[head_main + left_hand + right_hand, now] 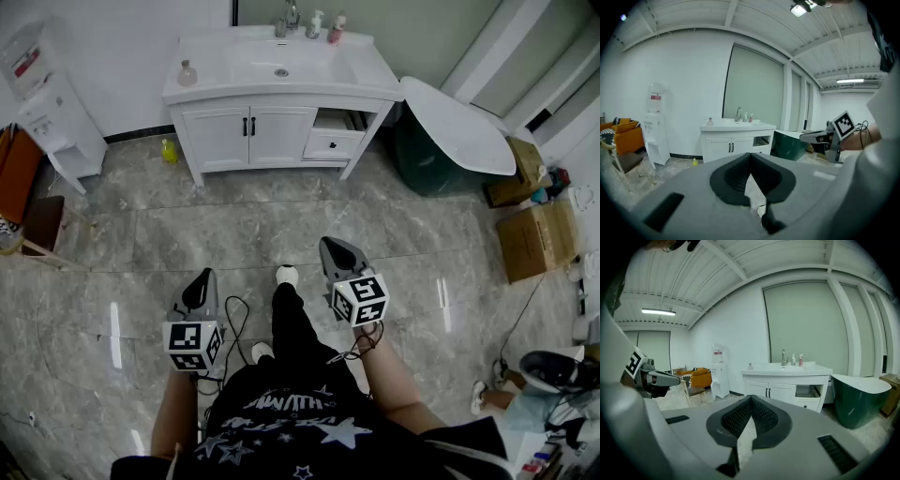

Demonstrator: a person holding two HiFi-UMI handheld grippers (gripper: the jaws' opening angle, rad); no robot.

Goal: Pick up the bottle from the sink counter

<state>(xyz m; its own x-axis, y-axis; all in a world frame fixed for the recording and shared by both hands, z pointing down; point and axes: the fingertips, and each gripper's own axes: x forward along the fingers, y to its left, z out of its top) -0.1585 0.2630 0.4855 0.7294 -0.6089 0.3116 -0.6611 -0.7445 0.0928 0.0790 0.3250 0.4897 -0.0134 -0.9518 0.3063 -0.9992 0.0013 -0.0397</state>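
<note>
A small round clear bottle (187,73) stands at the left end of the white sink counter (375,75), far across the floor. It also shows as a small bottle (710,121) in the left gripper view and a small bottle (750,366) in the right gripper view. A white pump bottle (314,25) and a pink bottle (336,30) stand by the faucet (286,19). My left gripper (203,278) and right gripper (330,246) are held at waist height, both shut with nothing between the pads, well short of the vanity.
A water dispenser (52,112) stands left of the vanity, with an orange chair (14,169) beyond it. A yellow bottle (169,150) lies on the floor. A green tub (450,131) and cardboard boxes (539,234) are on the right. One vanity drawer (337,141) is open.
</note>
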